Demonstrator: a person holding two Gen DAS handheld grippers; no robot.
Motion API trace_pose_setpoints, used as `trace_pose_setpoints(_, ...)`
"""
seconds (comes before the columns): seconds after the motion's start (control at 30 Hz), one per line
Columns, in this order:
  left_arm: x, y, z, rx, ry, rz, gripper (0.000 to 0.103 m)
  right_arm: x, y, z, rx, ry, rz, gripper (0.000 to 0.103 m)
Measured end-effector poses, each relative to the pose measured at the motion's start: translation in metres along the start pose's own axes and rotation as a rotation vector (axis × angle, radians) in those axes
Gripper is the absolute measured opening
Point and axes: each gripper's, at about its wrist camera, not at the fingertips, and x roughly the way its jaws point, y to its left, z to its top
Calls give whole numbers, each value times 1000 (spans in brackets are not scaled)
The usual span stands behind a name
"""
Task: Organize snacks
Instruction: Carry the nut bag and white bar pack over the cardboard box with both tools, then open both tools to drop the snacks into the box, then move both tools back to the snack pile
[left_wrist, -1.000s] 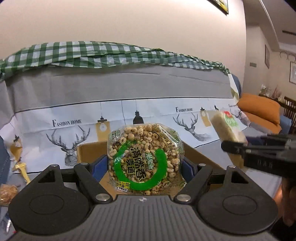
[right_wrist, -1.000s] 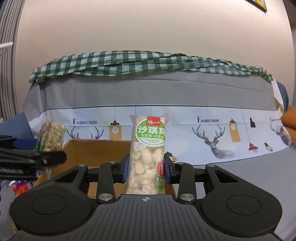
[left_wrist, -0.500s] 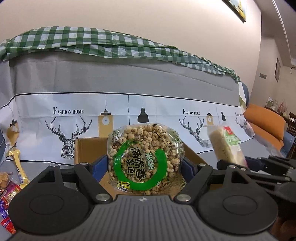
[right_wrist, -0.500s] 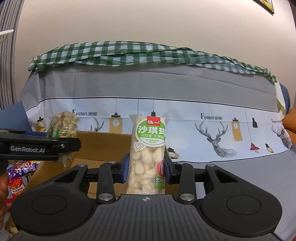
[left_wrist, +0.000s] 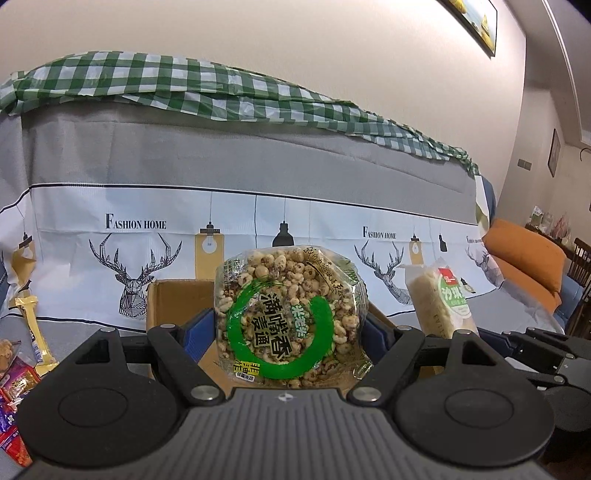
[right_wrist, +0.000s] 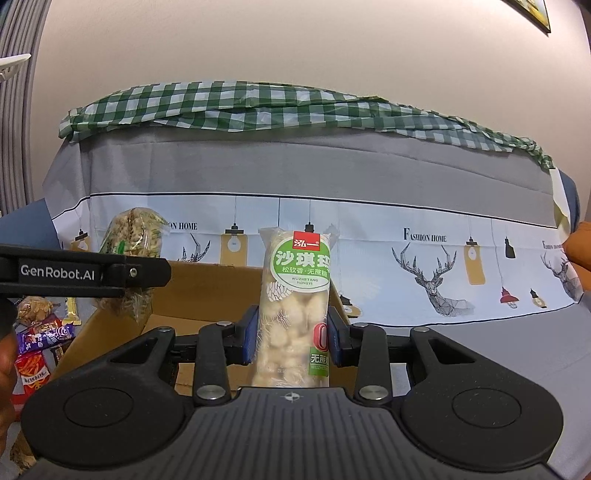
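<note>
Behind: deer-print sofa cover (left_wrist: 258, 221) w/ checked cloth (left_wrist: 221, 96).

Round puffed-snack bag (left_wrist: 290, 317), centre of left wrist view: green ring, black characters 满嘴香 and 麦通 inside it; small print too fine to read.

Tall pack (right_wrist: 295, 306), centre of right wrist view: red tab 泓一, green oval 沙琪玛, "WUZHETANG HONGYI" below, red "0" and 无蔗 low on its right.

Printed cloth (left_wrist: 135, 224) behind, far: "FASHION HOME", repeated left and right.

Black bar (right_wrist: 59, 274), left of right wrist view: "GenRobot.AI".
</note>
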Motion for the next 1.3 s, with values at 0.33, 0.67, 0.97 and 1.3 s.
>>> trace_pose_setpoints(0.33,-1,8,8,-23,-12,27,100,-1,6,0,-21,-19,-36,88)
trace_pose_setpoints(0.67,-18,13,10,59,-91,24,75,-1,13,0,-32,-22,-34,82)
trace_pose_setpoints(0.97,-67,44,16,121,-110,65,43,-7,29,1,15,-38,41,32)
trace_pose_setpoints(1.3,-123,166,-8,68,-48,273,33,-19,84,5,16,-45,262,32)
